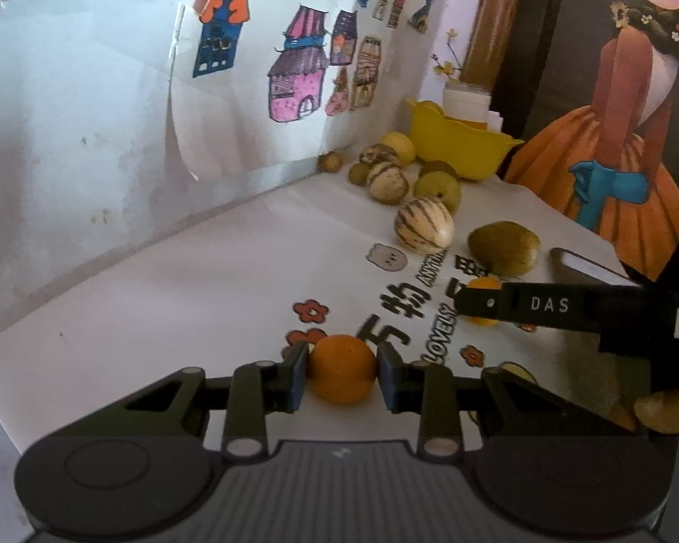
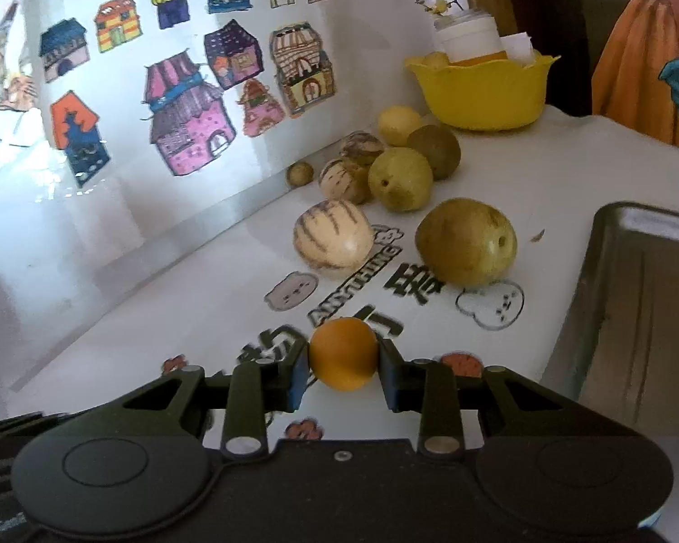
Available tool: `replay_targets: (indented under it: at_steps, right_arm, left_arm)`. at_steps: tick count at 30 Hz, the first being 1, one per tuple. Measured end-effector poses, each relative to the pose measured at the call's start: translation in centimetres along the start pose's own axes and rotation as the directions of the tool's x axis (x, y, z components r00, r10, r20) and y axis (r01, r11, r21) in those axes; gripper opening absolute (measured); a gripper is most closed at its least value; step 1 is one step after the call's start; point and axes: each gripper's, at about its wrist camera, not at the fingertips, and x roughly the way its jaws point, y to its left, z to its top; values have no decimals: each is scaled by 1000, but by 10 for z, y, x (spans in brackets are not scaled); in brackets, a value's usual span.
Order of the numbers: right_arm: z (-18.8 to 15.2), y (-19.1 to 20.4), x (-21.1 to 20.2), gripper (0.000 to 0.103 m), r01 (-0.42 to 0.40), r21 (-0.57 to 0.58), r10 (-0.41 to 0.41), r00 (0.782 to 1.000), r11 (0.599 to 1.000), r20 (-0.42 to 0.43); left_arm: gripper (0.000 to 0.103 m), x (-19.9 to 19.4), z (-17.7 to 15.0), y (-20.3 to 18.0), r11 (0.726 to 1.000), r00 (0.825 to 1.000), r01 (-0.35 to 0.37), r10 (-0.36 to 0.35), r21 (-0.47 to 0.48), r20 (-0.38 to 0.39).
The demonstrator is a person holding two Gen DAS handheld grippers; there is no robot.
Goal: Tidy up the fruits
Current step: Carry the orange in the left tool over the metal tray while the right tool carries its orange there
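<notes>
While both tools rest low over the printed tablecloth (image 1: 203, 298), the left gripper (image 1: 341, 373) clamps one small orange (image 1: 342, 369) between its pads, and the right gripper (image 2: 343, 367) clamps another orange (image 2: 343, 353).

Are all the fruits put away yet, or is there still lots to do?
Just starting. Done: little shows; something round peeks over the yellow bowl's rim, unclear what. In hand: the left hand-held gripper is shut on one small orange fruit, and the right hand-held gripper on another small orange fruit. Left: the striped melon, green pear and others still lie loose on the tablecloth.
</notes>
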Motion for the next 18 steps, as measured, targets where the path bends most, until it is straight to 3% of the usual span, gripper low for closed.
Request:
replay_targets:
  at_steps: [9, 18]
  right_arm:
    - [-9, -18, -49, 35, -20, 60, 18, 999, 998, 33]
    - [-4, -53, -101, 35, 8, 83, -17, 994, 997, 112]
  left_arm:
    - [36, -8, 0, -15, 999, 999, 47, -47, 25, 7]
    - [36, -1, 22, -59, 990, 992, 114, -118, 86, 45]
